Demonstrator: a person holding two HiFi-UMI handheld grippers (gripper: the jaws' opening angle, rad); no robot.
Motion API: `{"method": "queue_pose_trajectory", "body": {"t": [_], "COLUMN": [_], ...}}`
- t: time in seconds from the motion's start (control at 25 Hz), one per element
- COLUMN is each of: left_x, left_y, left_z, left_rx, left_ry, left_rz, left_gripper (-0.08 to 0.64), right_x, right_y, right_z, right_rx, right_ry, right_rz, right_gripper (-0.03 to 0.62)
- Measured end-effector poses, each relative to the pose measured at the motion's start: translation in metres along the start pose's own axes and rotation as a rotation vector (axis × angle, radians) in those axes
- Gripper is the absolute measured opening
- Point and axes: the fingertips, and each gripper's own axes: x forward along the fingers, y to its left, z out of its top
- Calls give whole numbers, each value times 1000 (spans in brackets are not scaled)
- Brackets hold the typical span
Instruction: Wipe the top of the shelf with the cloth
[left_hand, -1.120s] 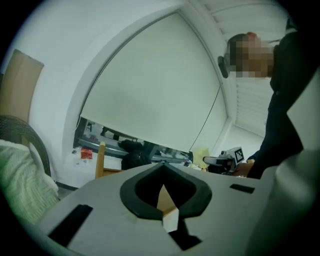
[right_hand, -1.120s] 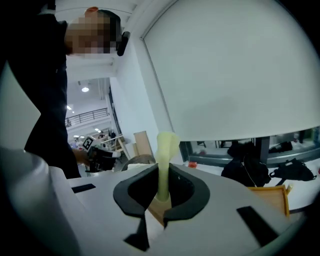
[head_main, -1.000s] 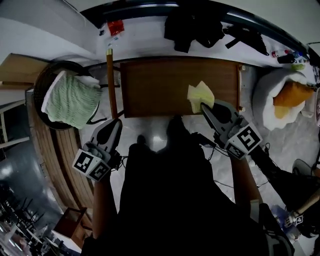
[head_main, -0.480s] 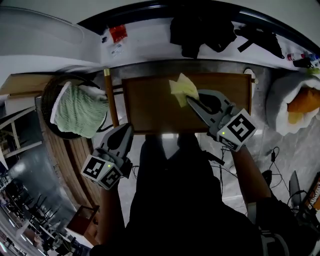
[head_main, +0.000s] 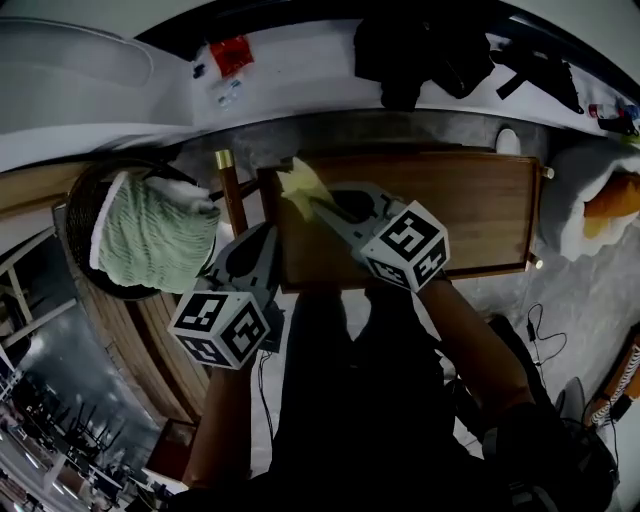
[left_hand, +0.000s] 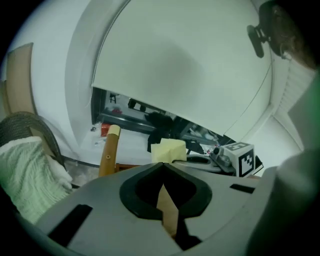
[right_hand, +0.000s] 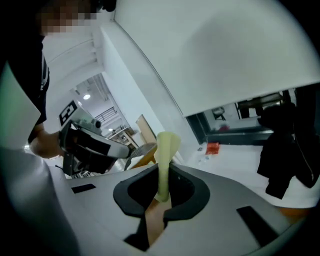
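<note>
The cloth (head_main: 300, 185) is clamped in the right claw (head_main: 318, 205) at the shelf's (head_main: 470, 215) left edge; contact could be lost through overshoot. The left claw (head_main: 268, 234) is closed, empty.

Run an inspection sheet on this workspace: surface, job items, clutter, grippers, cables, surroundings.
Surface: wooden shelf top, bare apart from the cloth.
Job's things: yellow cloth at the shelf's left end, pinched in the right gripper.
Clutter: nothing seen on the shelf.
Grippers: right gripper shut on the cloth; left gripper shut, empty, beside the shelf's left front corner.
Cables: thin cable on the floor to the right.
Surroundings: basket holding a green towel at left; dark clothes on the ledge behind.
</note>
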Motion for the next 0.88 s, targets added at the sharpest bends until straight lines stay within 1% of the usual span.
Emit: {"method": "queue_pose_trajectory", "body": {"t": [0.12, 0.24, 0.32, 0.4, 0.52, 0.56, 0.68, 0.88], "left_x": [10, 19, 22, 24, 30, 31, 35, 43], "left_y": [13, 18, 18, 17, 17, 19, 25, 27], "left_z": [-2, -7, -9, -9, -16, -21, -31, -32], "left_rx": [-41, -40, -60, -75, -24, -21, -59, -107], "left_ry": [7, 17, 14, 11, 43, 57, 72, 49], "left_rz": [37, 64, 65, 58, 66, 71, 83, 117], "left_gripper": [8, 8, 8, 8, 8, 8, 8, 8], "right_x": [29, 49, 63, 76, 93, 97, 103, 99], "right_y": [-10, -24, -27, -29, -30, -31, -38, -49], "right_z": [-25, -41, -50, -57, -72, -78, -95, -98], "right_rx": [97, 222, 258, 267, 270, 273, 265, 208], "right_ry": [36, 44, 64, 86, 133, 148, 195, 255], "right_rz": [-49, -111, -126, -123, -110, -110, -139, -211], "right_gripper": [42, 41, 41, 41, 41, 41, 41, 41]}}
